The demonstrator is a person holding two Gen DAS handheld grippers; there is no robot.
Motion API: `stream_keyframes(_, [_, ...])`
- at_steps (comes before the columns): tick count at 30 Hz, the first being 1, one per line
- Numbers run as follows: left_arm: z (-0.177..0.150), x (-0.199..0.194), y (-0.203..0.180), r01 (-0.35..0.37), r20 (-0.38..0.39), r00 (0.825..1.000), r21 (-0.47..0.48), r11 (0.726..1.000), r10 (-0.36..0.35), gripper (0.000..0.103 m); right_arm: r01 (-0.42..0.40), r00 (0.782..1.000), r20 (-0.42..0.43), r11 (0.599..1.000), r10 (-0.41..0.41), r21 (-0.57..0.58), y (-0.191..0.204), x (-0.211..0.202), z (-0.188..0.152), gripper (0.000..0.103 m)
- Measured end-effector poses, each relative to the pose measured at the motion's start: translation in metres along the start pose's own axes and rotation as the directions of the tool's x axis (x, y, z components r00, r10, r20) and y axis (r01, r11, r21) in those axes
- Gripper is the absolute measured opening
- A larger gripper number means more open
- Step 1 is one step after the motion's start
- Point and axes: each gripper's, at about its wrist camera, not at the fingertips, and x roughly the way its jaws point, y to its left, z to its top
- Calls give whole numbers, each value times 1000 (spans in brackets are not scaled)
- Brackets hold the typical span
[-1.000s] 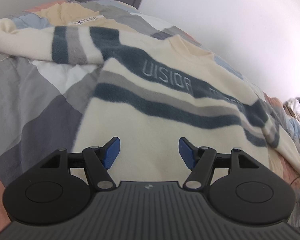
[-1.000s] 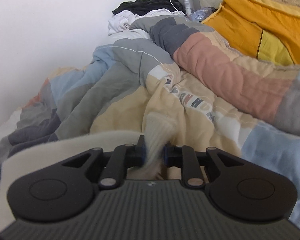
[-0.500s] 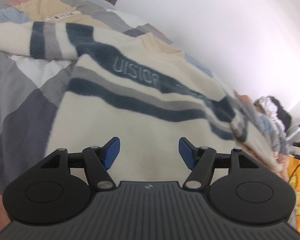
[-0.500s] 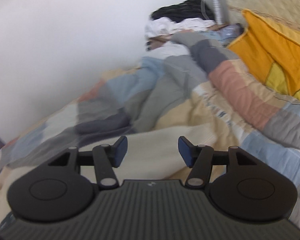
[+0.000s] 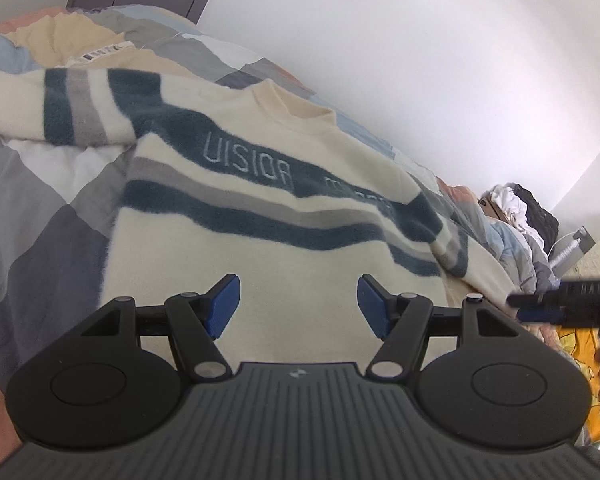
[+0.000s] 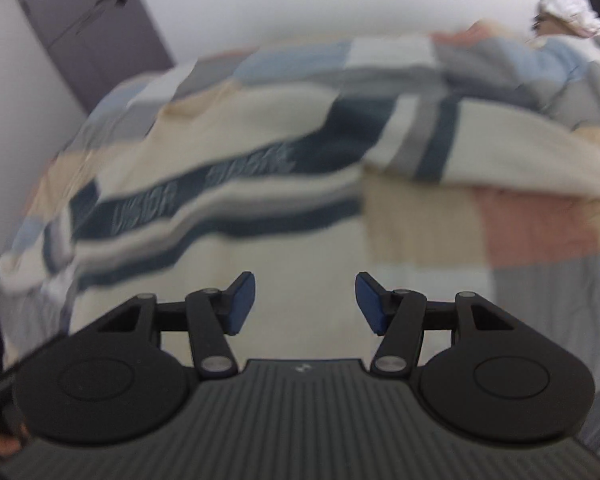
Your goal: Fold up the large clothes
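Nearest in the left wrist view, left gripper (image 5: 299, 306) released, blue pads spread wide with nothing between them, hovering over the plain cream lower body of the sweater (image 5: 260, 216). In the right wrist view, right gripper (image 6: 305, 303) likewise let go, jaws having just opened, nothing between the pads, only blurred cream fabric beneath. Sweater spread face up on the patchwork quilt (image 5: 40, 216), hem end toward both grippers, collar (image 5: 296, 106) at the far end toward the wall (image 5: 420, 60); long axis of the body running away from the grippers, striped band crossing it sideways. One sleeve (image 5: 60, 108) stretched out to the left across the quilt, the other sleeve (image 6: 500, 148) out to the right, neither yet laid over the body. Judged from this, left gripper nearer the left sleeve and left side edge, right gripper nearer the right sleeve; probably a sleeve or side edge next, to be carried inward across the chest. Open quilt on both sides giving room to work; far side tighter, with the wall close behind the collar. Heap of other clothes (image 5: 516, 208) well apart at far right.
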Motion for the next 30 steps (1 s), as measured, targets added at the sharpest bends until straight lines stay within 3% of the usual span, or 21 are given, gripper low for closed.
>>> stream_keyframes(7, [2,3,6,6,-1,1000,-45,999,-6,70,15,987,-157,999,-19,-29,31,35,-47,60])
stream_keyframes(10, [4,0,10,10,5,1000,-63,998,-10,70,49,984,-171,998,-54,-32,29,42,-56,82])
stream_keyframes(17, [4,2,14,-3,1,1000,-86,996,3,70,97,974,-204,995,-98,-16,23,60,-68,83])
stream_keyframes(21, [2,3,18,-27,-5,1000,-96,995,27,70,185,976,-113,982,-187,-22,20,50,-62,83])
stream_keyframes(23, [2,4,19,-29,-6,1000,-103,994,29,70,241,966,-91,970,-243,-31,13,47,-58,83])
stream_keyframes(26, [2,7,19,-35,-8,999,-102,994,34,70,292,948,-133,956,-289,0,-1,53,-56,83])
stream_keyframes(30, [-1,12,18,-48,-22,999,-93,995,46,70,273,945,-173,961,-277,-47,-1,67,-56,82])
